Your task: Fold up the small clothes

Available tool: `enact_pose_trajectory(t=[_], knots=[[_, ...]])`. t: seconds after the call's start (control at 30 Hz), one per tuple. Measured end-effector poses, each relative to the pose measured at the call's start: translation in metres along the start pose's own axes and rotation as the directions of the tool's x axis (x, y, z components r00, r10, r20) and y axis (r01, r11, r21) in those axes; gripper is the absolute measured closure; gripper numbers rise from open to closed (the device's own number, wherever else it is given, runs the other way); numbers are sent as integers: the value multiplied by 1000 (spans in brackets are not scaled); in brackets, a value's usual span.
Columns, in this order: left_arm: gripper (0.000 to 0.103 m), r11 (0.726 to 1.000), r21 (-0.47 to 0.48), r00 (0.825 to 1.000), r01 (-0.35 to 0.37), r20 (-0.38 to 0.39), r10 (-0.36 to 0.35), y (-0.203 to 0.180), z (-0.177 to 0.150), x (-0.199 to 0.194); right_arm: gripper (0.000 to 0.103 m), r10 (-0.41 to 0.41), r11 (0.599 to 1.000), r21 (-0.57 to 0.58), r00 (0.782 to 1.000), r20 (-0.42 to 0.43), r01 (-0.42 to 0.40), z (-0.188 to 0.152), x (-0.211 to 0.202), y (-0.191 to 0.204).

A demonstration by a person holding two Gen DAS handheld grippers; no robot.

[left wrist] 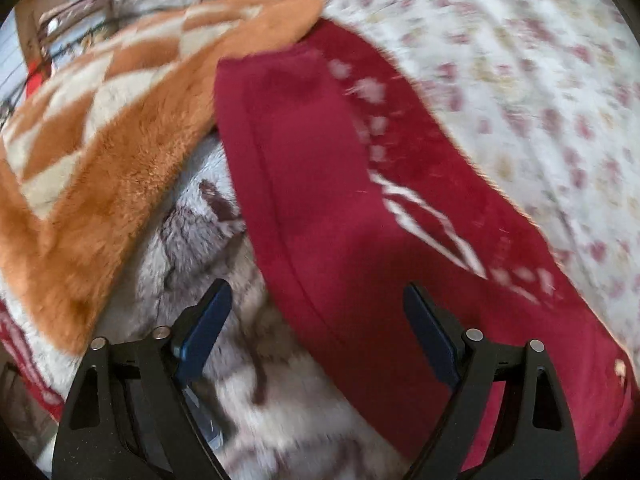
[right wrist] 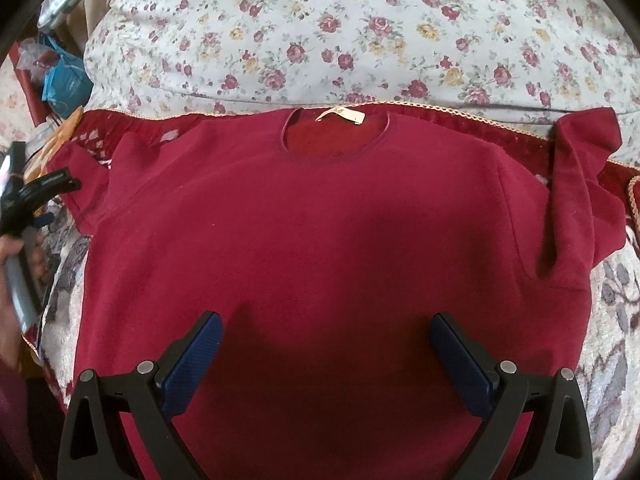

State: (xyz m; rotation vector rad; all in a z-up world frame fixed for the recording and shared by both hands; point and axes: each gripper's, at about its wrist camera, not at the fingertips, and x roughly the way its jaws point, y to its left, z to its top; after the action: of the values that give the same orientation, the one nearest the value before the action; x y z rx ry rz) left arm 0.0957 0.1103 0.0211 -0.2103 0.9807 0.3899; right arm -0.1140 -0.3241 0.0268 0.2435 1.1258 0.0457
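Note:
A dark red short-sleeved shirt [right wrist: 320,220] lies flat and spread on the bed, neck hole with a pale label [right wrist: 340,115] at the far side. Its right sleeve [right wrist: 580,184] is bunched up. My right gripper [right wrist: 326,332] is open and empty, hovering over the shirt's lower middle. My left gripper [left wrist: 318,304] is open and empty beside the shirt's left sleeve [left wrist: 296,152], over its edge; it also shows at the left edge of the right wrist view [right wrist: 40,196]. The left wrist view is blurred.
A floral sheet or pillow [right wrist: 360,32] lies beyond the shirt. A red patterned blanket [left wrist: 420,184] lies under it. An orange and cream checked fleece [left wrist: 100,140] and a grey fuzzy blanket [left wrist: 224,272] lie to the left. Clutter [right wrist: 60,76] sits far left.

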Motion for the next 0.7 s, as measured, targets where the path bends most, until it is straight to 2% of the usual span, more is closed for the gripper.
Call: enact_pose_trajectory(t=[0.07,0.1,0.17,0.23,0.27,0.3,0.37,0.47,0.53,0.6,0.7], knots=[[22,1000,-7,1000,-9,-13,9,1,3,13,0,8,1000,5,1000,-5,-8,1,1,0],[27,1000,-12,1000,-4,-27,4,2,6,20,0,10,1000,7,1000,-6,-10,2,3,-1],[32,999,-34,999,15,-47,-17,3,11,30,0,9,1000,4,1000,-8,-9,2,4,-1],[36,998,-53,999,36,-22,-37,2,16,29,0,8,1000,-2,1000,-9,-8,2,5,-1],[51,997,-54,999,51,-7,-52,1,18,28,0,8,1000,-3,1000,-9,-8,2,5,-1],[73,997,-43,998,59,-1,-60,-2,20,29,0,8,1000,-3,1000,-8,-8,2,5,-1],[92,999,6,999,41,-9,-41,-8,21,31,0,7,1000,-4,1000,-8,-7,1,5,-1],[94,997,31,997,74,3,-75,-12,15,22,0,8,1000,-3,1000,-7,-8,1,5,-1],[94,992,53,992,117,33,-119,-18,10,0,0,12,1000,2,1000,-6,-12,1,5,-2],[94,977,99,977,189,79,-197,-31,3,-34,0,22,1000,16,1000,-4,-22,1,5,-3],[94,929,190,933,318,113,-343,-61,-17,-91,0,46,998,46,999,-1,-45,2,1,-7]])
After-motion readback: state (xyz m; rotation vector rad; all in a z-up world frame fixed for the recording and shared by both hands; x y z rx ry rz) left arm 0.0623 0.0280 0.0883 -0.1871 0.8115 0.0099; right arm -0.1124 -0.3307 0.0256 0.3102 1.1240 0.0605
